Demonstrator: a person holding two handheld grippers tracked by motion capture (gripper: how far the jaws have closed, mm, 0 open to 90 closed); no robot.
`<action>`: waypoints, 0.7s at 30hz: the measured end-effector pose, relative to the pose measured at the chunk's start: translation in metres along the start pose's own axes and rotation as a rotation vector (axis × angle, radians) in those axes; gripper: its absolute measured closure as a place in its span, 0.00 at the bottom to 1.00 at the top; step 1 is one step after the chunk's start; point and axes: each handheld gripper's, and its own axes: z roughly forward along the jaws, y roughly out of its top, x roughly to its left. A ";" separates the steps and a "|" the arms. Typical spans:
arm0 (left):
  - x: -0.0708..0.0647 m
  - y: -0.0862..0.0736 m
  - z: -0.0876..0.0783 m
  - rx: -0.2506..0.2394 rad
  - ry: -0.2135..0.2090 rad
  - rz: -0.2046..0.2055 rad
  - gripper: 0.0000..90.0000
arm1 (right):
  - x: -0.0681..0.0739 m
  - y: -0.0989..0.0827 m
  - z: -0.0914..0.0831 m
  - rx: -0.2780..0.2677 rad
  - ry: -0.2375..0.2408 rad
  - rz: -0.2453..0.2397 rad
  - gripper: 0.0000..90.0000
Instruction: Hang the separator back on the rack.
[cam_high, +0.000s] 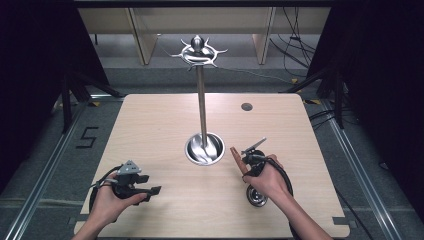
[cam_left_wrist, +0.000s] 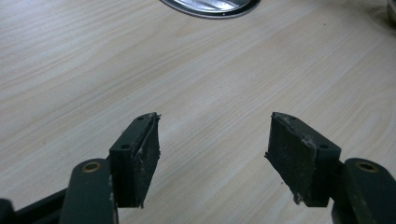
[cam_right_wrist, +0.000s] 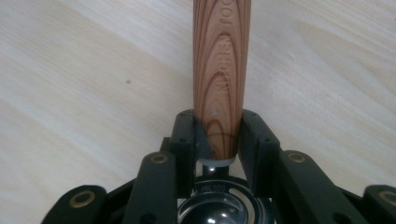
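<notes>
black jaws, brass-ringed screw holes, bare forearms

Your right hand (cam_high: 270, 180) covers most of the ladle's wooden handle (cam_right_wrist: 220, 70), whose engraved lettering runs off the right gripper view's top edge; the stand's base (cam_left_wrist: 210, 5) is cropped too.

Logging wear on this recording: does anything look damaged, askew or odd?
Yes. In the left gripper view, the left gripper pads look frayed, with ragged, chipped edges. Otherwise the stand looks upright, and the right gripper clamps the wooden handle squarely.
</notes>
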 end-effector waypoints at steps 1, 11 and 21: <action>0.000 0.000 0.000 -0.001 -0.004 0.005 0.37 | -0.002 -0.003 -0.002 -0.058 0.003 -0.032 0.78; 0.000 0.000 0.000 0.013 0.007 0.008 0.37 | -0.001 -0.020 -0.023 -0.178 0.012 -0.127 0.78; 0.001 0.000 0.000 0.013 0.003 0.007 0.37 | -0.003 -0.031 -0.038 -0.278 0.021 -0.180 0.78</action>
